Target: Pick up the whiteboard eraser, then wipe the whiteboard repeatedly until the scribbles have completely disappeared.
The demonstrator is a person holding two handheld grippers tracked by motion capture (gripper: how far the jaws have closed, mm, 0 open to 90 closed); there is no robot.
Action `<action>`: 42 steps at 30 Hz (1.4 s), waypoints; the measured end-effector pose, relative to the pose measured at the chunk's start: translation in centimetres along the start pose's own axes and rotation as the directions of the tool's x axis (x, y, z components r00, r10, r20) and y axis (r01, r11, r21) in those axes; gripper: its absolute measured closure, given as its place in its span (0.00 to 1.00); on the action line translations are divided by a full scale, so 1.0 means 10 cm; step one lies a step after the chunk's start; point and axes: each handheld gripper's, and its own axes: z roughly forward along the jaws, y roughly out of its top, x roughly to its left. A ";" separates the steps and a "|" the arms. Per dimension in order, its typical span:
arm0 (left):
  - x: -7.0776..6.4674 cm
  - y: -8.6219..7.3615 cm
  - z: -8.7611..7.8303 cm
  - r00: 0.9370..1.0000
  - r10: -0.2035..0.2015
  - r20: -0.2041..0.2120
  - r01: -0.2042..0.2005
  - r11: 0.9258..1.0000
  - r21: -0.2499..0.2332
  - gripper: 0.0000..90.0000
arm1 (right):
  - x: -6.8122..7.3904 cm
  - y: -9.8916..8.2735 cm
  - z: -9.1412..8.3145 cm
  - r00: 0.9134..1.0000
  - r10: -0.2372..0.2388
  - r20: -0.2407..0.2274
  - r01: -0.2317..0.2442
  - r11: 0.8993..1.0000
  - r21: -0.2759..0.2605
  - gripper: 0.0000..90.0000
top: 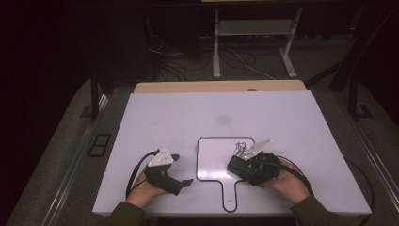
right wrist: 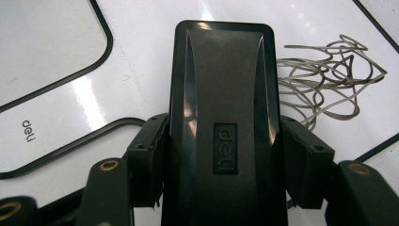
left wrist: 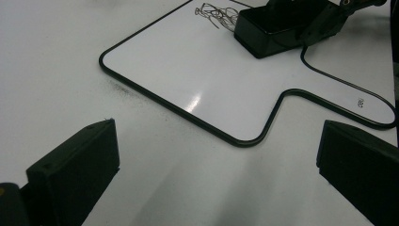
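Currently the black eraser (right wrist: 221,122) sits pinched between the pads of the right gripper (right wrist: 221,160), its face flat on the small handled whiteboard (left wrist: 188,70). Just beyond the eraser's far end, to the fingers' right, a tangle of marker scribble (right wrist: 329,80) lies wholly intact; wiping appears not yet begun, so the grasp is done and the whole erasure remains. On the white table (top: 164,113), the left gripper (left wrist: 216,174) rests beside the board's handle with jaws spread wide and nothing between them, its fingers (left wrist: 75,169) well apart from the eraser.
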 end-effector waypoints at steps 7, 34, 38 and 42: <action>0.01 0.00 0.00 1.000 0.005 0.002 -0.005 1.000 0.003 0.00 | -0.03 -0.01 -0.04 1.000 0.014 -0.010 -0.014 1.000 -0.009 0.43; 0.01 -0.01 0.00 1.000 -0.004 0.003 0.004 1.000 -0.001 0.00 | -0.30 0.11 -0.21 0.997 0.072 -0.010 -0.072 0.995 -0.071 0.43; 0.02 -0.01 0.00 1.000 -0.001 -0.007 0.001 1.000 -0.003 0.00 | -0.36 0.16 -0.25 0.997 0.073 0.001 -0.072 0.993 -0.089 0.43; 0.02 -0.01 -0.02 1.000 -0.003 -0.010 0.003 1.000 -0.007 0.00 | -0.41 0.20 -0.27 0.997 0.078 0.009 -0.077 0.992 -0.100 0.43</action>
